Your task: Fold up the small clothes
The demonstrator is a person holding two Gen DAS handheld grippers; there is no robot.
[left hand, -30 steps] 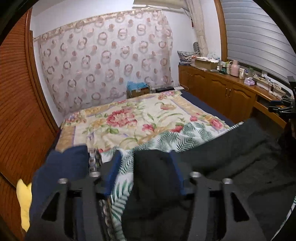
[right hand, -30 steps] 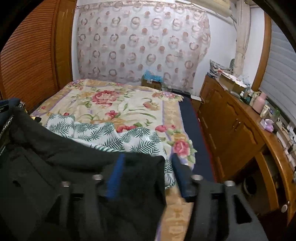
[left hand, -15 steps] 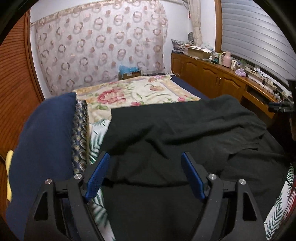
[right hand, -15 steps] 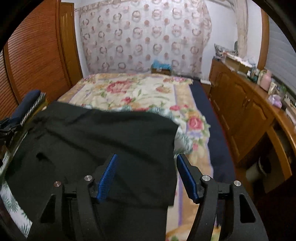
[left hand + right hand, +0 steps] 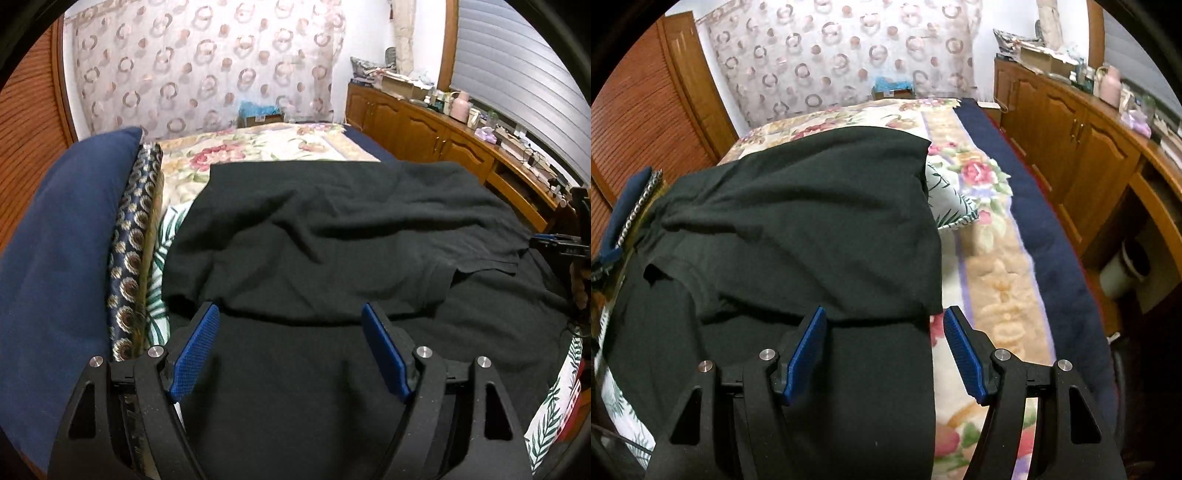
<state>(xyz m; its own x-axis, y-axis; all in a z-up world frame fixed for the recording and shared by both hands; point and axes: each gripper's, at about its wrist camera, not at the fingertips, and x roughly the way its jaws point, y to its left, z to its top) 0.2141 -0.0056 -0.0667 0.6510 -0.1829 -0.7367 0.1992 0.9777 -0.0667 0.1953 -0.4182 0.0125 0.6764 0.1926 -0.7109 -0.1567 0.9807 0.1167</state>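
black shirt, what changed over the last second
Both grippers let go: a second ago the left gripper and right gripper were shut on the black shirt, lifting its edge. They carried it forward, laid it folded over, and now stand open above it. The bedspread and blue pillow stayed put.

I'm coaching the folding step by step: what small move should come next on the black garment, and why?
Probably lower both open grippers, left and right, to pinch the folded-over edge of the black cotton garment. The far half already lies doubled toward them, wrinkled, and neither holds anything.
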